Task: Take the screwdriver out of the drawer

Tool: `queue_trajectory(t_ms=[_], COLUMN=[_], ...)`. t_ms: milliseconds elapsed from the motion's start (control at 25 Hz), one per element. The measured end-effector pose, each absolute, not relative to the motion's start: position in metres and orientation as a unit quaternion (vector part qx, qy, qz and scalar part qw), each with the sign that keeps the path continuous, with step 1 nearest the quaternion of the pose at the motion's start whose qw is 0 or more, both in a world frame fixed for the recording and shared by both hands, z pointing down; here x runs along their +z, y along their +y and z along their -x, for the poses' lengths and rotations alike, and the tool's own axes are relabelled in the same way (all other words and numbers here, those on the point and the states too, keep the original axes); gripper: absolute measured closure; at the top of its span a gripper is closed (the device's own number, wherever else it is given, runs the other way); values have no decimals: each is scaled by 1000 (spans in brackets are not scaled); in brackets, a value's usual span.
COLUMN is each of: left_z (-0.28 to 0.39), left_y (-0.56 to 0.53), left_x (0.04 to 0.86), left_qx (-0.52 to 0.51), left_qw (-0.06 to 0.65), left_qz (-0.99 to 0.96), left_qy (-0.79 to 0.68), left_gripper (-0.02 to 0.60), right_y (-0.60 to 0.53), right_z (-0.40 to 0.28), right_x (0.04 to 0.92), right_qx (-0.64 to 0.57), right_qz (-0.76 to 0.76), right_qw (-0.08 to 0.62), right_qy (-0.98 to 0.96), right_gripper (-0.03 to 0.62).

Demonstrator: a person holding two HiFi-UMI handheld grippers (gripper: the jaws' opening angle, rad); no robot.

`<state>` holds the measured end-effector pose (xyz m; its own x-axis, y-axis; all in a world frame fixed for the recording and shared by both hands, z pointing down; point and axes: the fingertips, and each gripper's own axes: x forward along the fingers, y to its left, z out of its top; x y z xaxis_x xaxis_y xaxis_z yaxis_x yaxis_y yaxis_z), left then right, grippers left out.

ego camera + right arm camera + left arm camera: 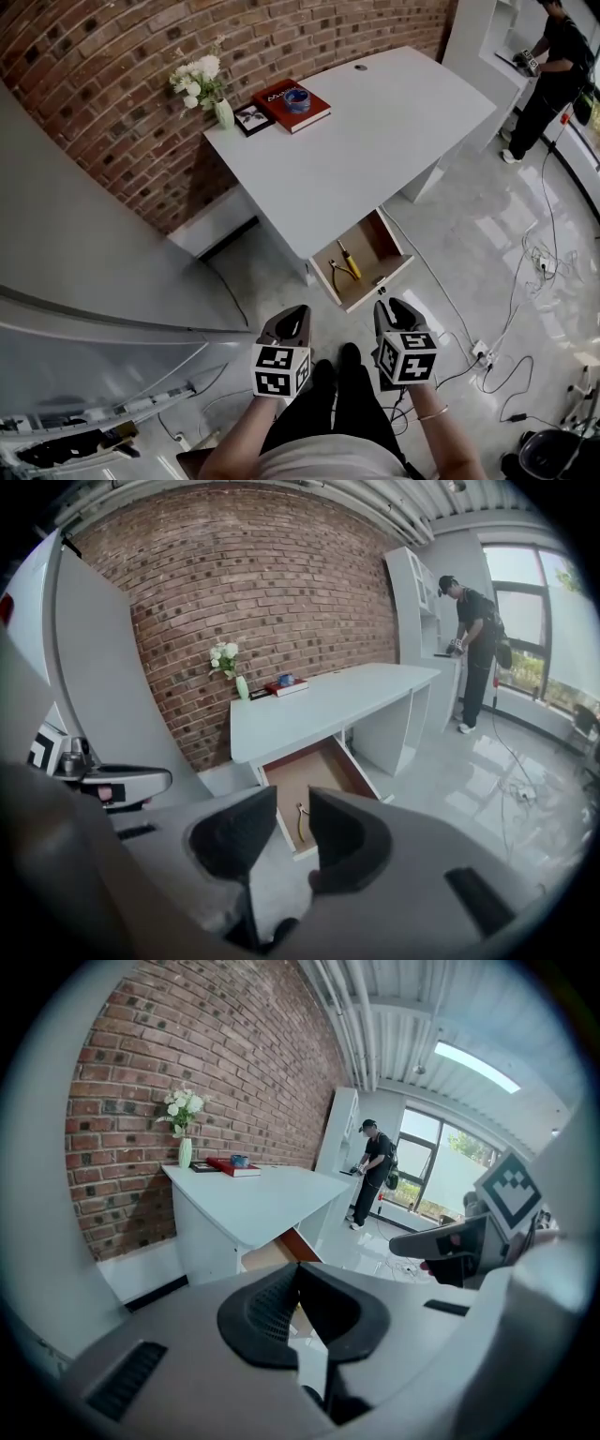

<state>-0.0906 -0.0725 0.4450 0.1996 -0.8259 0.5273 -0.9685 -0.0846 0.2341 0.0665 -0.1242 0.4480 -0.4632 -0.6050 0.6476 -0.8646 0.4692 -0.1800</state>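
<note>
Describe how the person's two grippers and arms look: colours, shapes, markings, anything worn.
The left gripper and right gripper have rounded grey shells with black pads inside the jaws. Each carries a white cube printed with black square markers. A thin bracelet circles the right wrist; no sleeves show.

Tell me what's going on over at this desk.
A person holds a gripper in each hand, standing back from the white desk. Its drawer is already open, with yellow-handled tools lying inside, untouched. The left gripper is shut and empty; the right gripper is open, empty and pointed at the drawer.
</note>
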Motion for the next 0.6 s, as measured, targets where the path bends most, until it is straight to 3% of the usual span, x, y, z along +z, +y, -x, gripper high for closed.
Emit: queue_trajectory(t_ms=[600], left_z=[103], left_y=[-105], left_x=[491], left_qx=[143], left_qw=[317], left_qz=[-685], left_qy=[-640], left_gripper=[588], right_y=[-187], right_z=[-51], right_x=[511], right_qx=[258], right_qz=[-411], right_qw=[316], right_qy=[-815], right_gripper=[500])
